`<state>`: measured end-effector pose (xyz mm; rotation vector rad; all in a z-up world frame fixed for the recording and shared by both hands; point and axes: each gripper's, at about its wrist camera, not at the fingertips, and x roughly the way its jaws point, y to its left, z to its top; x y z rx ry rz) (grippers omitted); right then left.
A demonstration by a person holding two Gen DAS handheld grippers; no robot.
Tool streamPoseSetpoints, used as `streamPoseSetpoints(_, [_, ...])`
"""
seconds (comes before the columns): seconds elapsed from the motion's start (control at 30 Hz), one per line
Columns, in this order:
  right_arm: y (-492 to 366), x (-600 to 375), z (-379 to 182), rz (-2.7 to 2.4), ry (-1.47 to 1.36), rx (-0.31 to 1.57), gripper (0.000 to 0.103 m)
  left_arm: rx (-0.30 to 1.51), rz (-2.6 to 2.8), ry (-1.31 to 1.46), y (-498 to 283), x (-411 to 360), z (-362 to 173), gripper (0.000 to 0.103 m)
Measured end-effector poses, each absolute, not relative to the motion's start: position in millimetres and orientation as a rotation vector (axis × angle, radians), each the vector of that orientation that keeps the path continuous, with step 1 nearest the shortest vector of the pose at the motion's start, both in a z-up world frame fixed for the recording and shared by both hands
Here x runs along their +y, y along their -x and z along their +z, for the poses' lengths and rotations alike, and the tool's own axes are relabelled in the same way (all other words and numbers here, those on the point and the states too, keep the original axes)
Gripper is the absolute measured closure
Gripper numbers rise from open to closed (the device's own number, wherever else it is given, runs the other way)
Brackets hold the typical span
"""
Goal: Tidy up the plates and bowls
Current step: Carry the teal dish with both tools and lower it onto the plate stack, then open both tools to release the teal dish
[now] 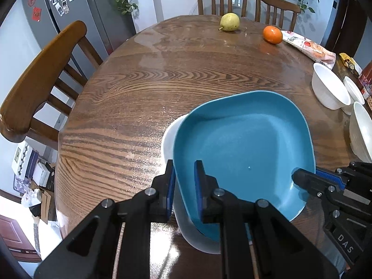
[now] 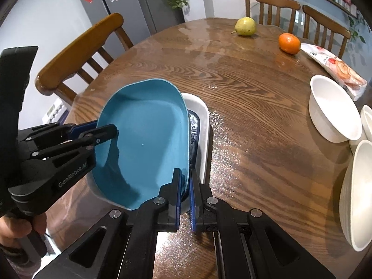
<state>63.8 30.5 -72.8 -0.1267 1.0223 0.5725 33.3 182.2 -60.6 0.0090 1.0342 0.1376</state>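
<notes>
I see the round wooden table (image 1: 144,88) filling both views, and over its near side I hold the blue plate (image 1: 241,144) tilted above a white dish (image 2: 202,125). White bowls (image 2: 332,109) stand well apart along the right edge. My left gripper (image 1: 184,186) is nearly closed, clamping the plate's left rim, and my right gripper (image 2: 185,194) is pinched tight on the opposite rim.

You have the teal squarish plate (image 1: 244,144) tilted above the white rectangular dish (image 2: 201,116); three white round bowls (image 2: 332,109) stand at right.
</notes>
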Motion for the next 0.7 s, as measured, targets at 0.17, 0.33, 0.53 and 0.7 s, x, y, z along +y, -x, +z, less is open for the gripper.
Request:
streamPoseSetpoints(0.17, [-66.5,32.2,-76.4,0.562,0.129,1.038,0.097,1.043,0.14,-0.031,-36.2,179.8,-62.2,0.086])
streamPoseSetpoints(0.33, [-65.0,34.2,-76.6,0.548,0.14,1.029,0.097,1.041,0.139,-0.024,-37.1,181.1,-61.6,0.086])
streamPoseSetpoints(0.53, [-65.8,34.7,-75.7,0.537,0.137,1.029,0.097,1.039,0.136,-0.008,-36.5,183.0,-60.6,0.086])
streamPoseSetpoints(0.7, [-65.5,37.5,-73.6,0.523,0.16,1.015,0.097,1.038,0.129,-0.003,-35.8,183.0,-59.3,0.082])
